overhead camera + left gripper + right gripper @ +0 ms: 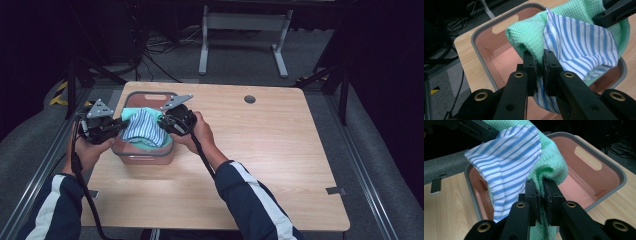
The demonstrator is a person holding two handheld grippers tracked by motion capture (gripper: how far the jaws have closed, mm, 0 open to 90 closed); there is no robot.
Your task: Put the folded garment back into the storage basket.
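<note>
Pinching a bundle of two cloths from either side, both grippers hold it over the pink tub (145,159) at the left of the worktop (270,150) in the high view. The left gripper (118,126) comes in from the left of the frame, the right gripper (161,123) from the right, and the cloths hang between them, inside the tub's grey rim.

In the left gripper view, at lower centre of the frame, the left gripper's (539,65) black jaws are pressed together on a fold where the green waffle cloth (529,37) meets the blue-and-white striped cloth (581,45). The striped cloth spreads toward the right of the frame and droops below the jaws; the green one rises behind it to the upper edge. The tub (499,52) lies beneath, its pink floor bare at the left, with a slot handle in its far wall. The other gripper's black jaw grips the cloth at the upper right corner.

In the right gripper view, the right gripper's (542,185) jaws are likewise clamped tight at lower centre, on a thick fold of the green cloth (551,157), with the striped cloth (506,160) lying against its left side and fanning toward the upper left. The tub (599,175) sits behind and to the right, on the pale wooden worktop (449,212).
</note>
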